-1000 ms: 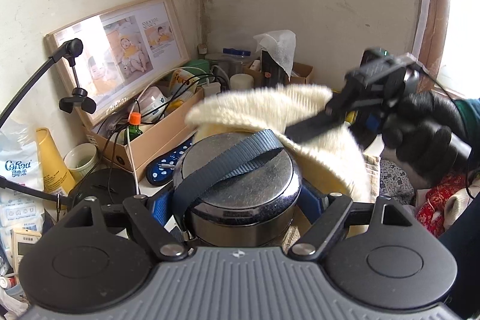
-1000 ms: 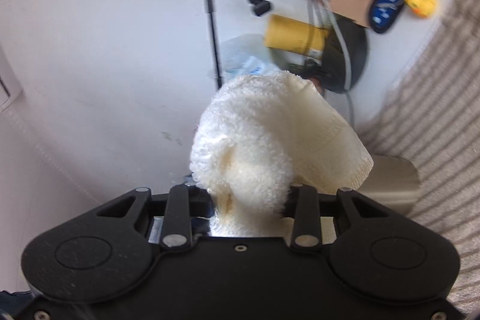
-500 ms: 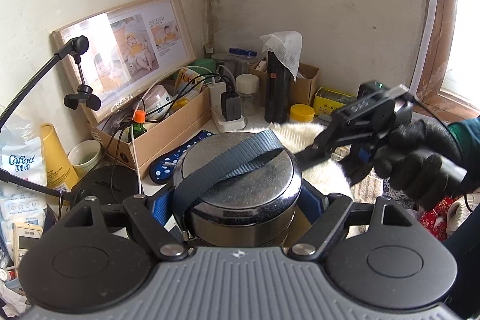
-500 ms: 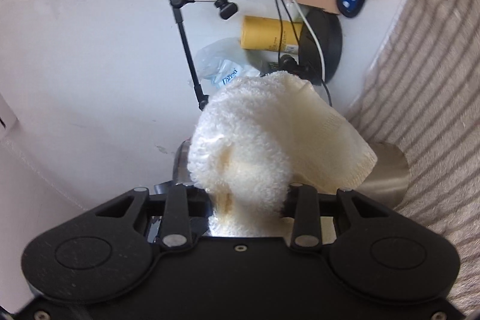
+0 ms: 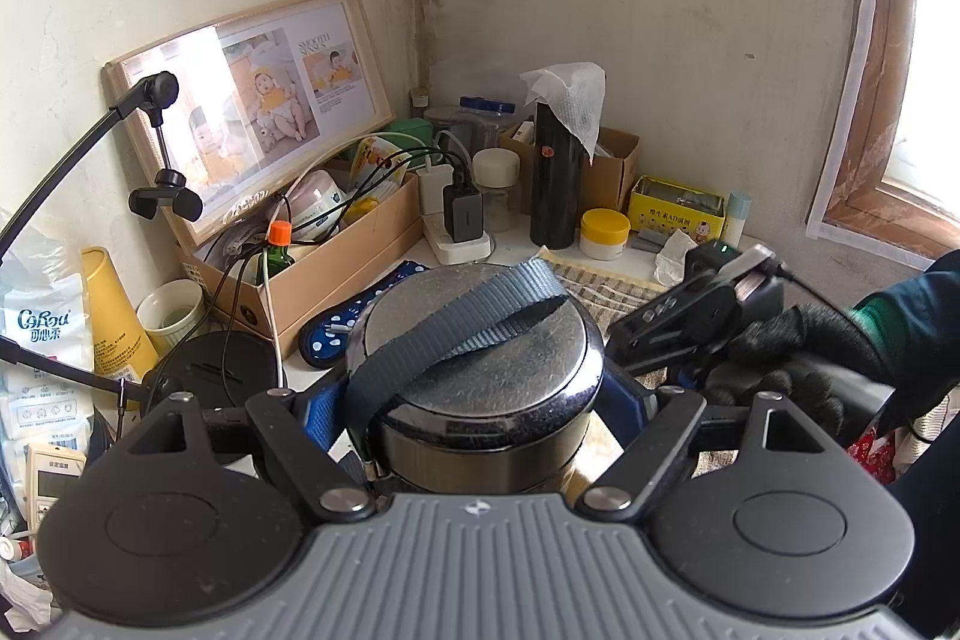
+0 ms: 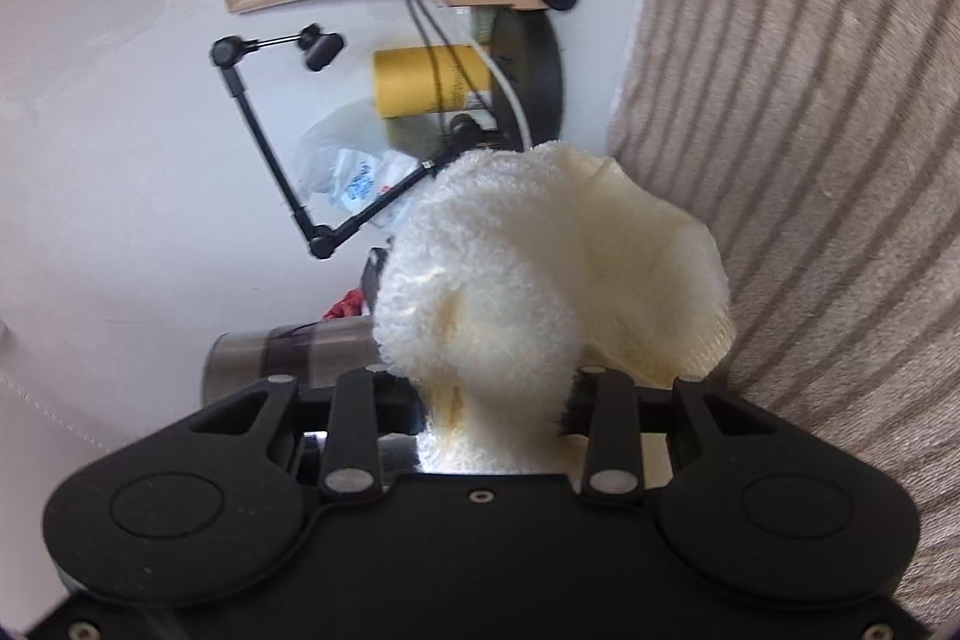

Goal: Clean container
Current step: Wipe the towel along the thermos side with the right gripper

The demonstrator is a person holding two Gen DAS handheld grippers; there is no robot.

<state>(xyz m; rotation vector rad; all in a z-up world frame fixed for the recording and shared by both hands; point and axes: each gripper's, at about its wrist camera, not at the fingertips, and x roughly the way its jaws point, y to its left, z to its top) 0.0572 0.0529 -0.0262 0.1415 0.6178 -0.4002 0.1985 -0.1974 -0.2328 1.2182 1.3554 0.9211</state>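
A steel container (image 5: 480,382), lid on and a dark webbing strap (image 5: 456,334) looped across its scuffed top, sits gripped at the body by the left gripper (image 5: 480,436), its 2 blue-padded fingers (image 5: 324,412) pressed against either flank above a cluttered white tabletop (image 5: 522,238). Polished metal like this is likely rigid, fairly weighty and slippery, so the cylindrical wall is the place to hold it, not the limp strap. At its right side a gloved hand (image 5: 804,358) brings in the right gripper (image 6: 492,400), jaws clamped on a bunched cream towel (image 6: 540,274), soft and pliant enough to mould round the curved wall; in that gripper's own view the container (image 6: 288,346) shows just beyond the cloth. A striped mat (image 6: 810,130) lies beneath, with a cardboard box (image 5: 336,250), a framed photo print (image 5: 252,100) and a black flask (image 5: 555,172) crowding the corner behind.
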